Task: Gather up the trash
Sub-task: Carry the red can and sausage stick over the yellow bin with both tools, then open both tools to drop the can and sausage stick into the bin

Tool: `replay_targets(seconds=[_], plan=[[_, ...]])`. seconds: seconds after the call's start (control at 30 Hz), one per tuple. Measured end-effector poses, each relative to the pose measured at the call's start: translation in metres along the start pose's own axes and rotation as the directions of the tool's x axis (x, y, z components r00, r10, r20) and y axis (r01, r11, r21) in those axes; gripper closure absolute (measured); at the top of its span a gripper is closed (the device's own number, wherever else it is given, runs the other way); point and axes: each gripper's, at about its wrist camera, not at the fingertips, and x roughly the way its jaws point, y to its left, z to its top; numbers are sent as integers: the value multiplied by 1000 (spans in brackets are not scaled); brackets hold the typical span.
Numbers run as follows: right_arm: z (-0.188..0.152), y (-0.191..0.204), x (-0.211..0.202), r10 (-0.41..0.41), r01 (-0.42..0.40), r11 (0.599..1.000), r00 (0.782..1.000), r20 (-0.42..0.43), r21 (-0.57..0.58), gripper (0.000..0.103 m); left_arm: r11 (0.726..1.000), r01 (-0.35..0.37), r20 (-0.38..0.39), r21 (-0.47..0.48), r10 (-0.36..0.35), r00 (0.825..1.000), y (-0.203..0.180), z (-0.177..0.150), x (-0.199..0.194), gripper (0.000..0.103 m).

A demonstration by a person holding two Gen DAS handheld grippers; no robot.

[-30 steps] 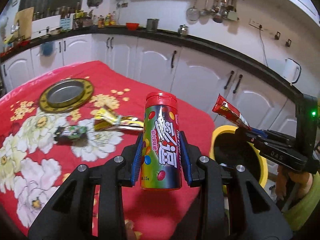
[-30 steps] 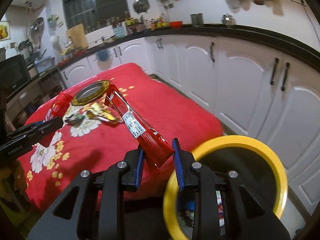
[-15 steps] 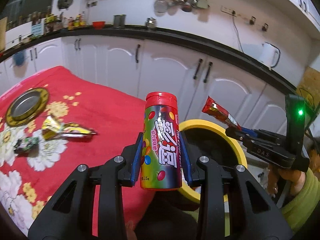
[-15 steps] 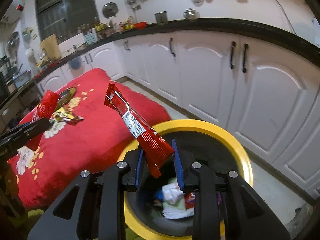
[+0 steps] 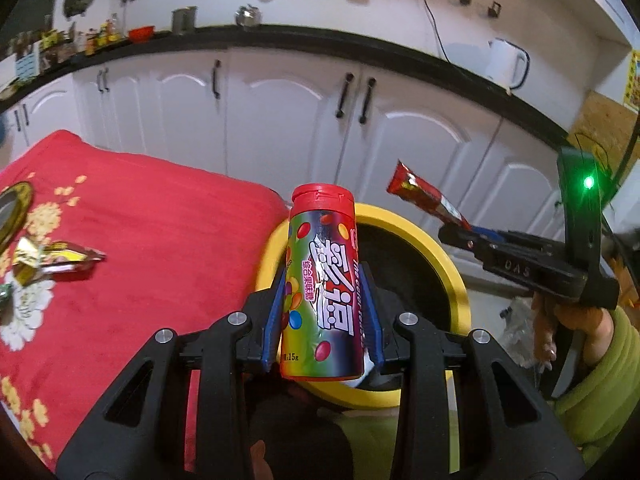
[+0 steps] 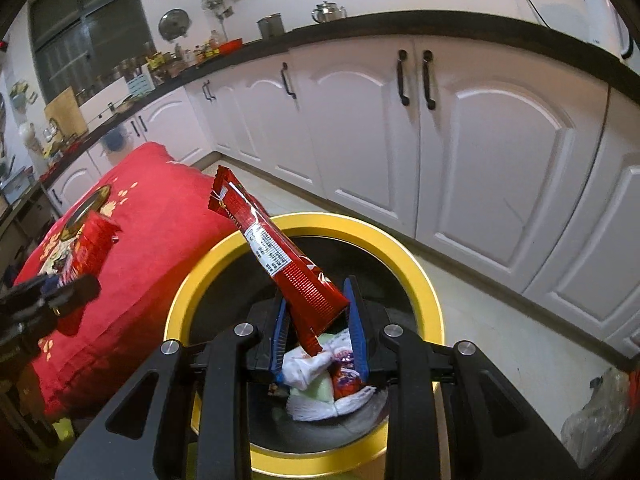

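Note:
My left gripper (image 5: pixel 325 316) is shut on an upright candy tube (image 5: pixel 322 288) with a red cap and rainbow label, held over the near rim of the yellow-rimmed bin (image 5: pixel 448 264). My right gripper (image 6: pixel 318 320) is shut on a long red snack wrapper (image 6: pixel 280 256) that sticks up and left above the bin's mouth (image 6: pixel 420 276). Crumpled white and red trash (image 6: pixel 324 380) lies at the bin's bottom. From the left wrist view the right gripper (image 5: pixel 460 232) and its wrapper (image 5: pixel 424 196) hang over the bin's far side. A gold wrapper (image 5: pixel 52 258) lies on the red floral cloth (image 5: pixel 140 240).
White cabinets (image 6: pixel 460 140) with black handles run behind the bin under a dark countertop. A gold-rimmed plate (image 5: pixel 10 216) sits at the table's left edge. A hand in a green sleeve (image 5: pixel 592 344) holds the right gripper. A clear plastic bag (image 6: pixel 596 416) lies on the floor at right.
Both grippers have swung right from over the red table to above the yellow bin, each still holding its item. The bin's inside and its trash have come into the right wrist view.

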Motion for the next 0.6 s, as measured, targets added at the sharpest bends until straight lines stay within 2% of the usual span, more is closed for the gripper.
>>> replay_targets(seconds=[0.33, 0.4, 0.47, 0.5, 0.53, 0.57, 0.6], plan=[[-5, -22, 6, 7, -7, 999, 1000, -19, 51, 75, 999, 22, -59, 40, -20, 998, -19, -3, 31, 76], [-5, -24, 7, 8, -6, 998, 1000, -22, 56, 69, 999, 17, -59, 31, -15, 998, -17, -3, 33, 76], [-4, -26, 7, 3, -2, 998, 1000, -18, 67, 56, 1000, 12, -57, 17, -11, 998, -14, -3, 32, 75], [-4, -27, 7, 4, -3, 997, 1000, -15, 73, 55, 1000, 10, -57, 5, -10, 998, -12, -3, 33, 70], [-4, -29, 7, 4, -3, 997, 1000, -13, 77, 54, 1000, 5, -53, -6, -5, 999, -9, -3, 32, 54], [-3, -30, 7, 2, -1, 997, 1000, -11, 82, 52, 1000, 2, -48, -16, -3, 999, -7, -3, 31, 46], [-3, -31, 6, -2, 3, 996, 1000, -9, 86, 52, 1000, 2, -46, -25, -3, 999, -5, -3, 29, 46]])
